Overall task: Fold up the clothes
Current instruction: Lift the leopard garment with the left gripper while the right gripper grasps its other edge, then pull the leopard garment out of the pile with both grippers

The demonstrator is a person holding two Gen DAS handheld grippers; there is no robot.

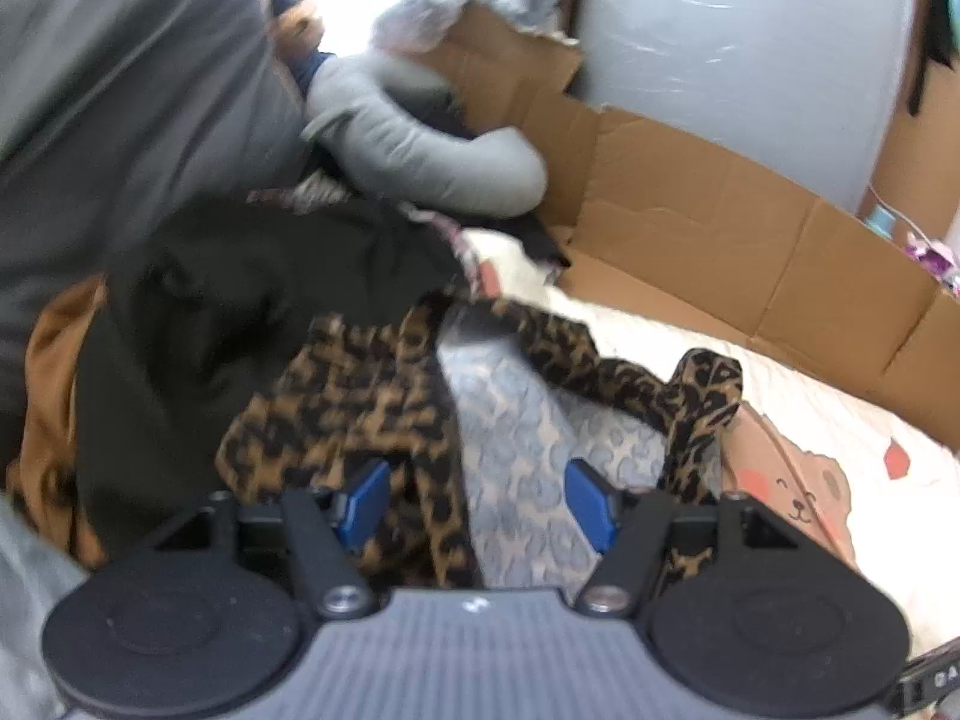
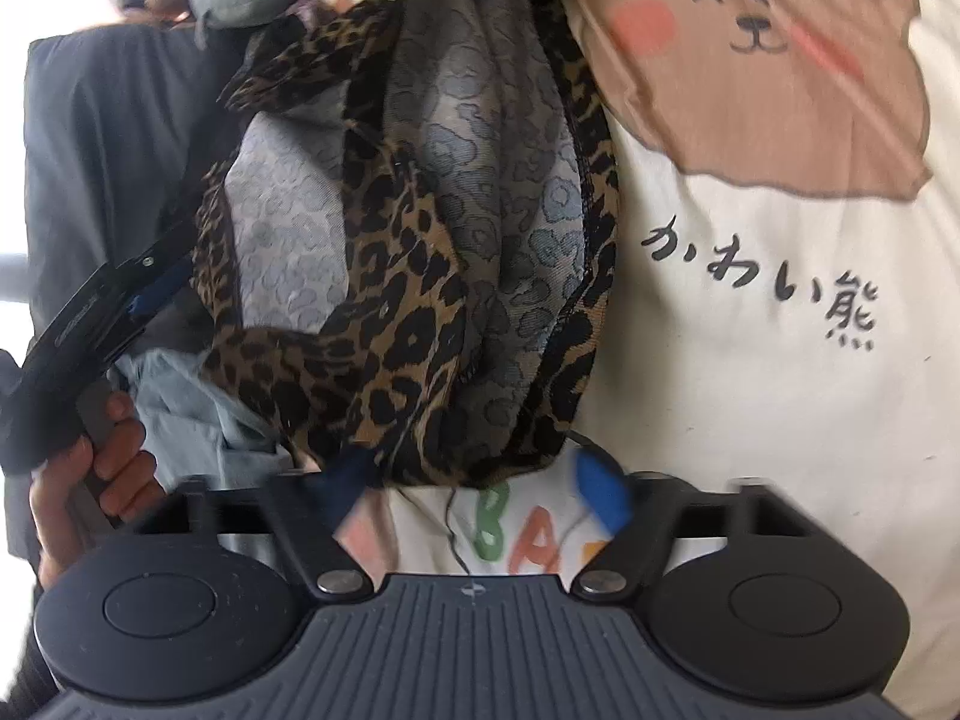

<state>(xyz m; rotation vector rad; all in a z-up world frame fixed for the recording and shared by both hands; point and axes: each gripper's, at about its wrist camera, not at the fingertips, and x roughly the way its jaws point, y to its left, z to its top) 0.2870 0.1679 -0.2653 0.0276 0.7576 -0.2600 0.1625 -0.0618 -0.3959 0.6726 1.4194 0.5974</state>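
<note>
While its blue pads stand apart touching nothing, the left gripper (image 1: pixel 477 501) hovers over the crumpled leopard-print garment with grey lining (image 1: pixel 384 396). The right gripper (image 2: pixel 480 492), jaws parted and blurred, straddles that garment's hem on the cream bear-print sheet (image 2: pixel 750 360).

White bear-print bedsheet (image 2: pixel 750 390), leopard-print garment (image 2: pixel 408 276) on it, cardboard box (image 1: pixel 720 228)

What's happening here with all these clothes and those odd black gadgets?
A person is folding laundry with handheld tongs, one in each hand. Both work on a leopard-print garment lying rumpled on a bear-print sheet. The left tongs stand open over it. The right tongs are at its near edge, with no clear grip. More clothes are heaped beside a cardboard box.
</note>
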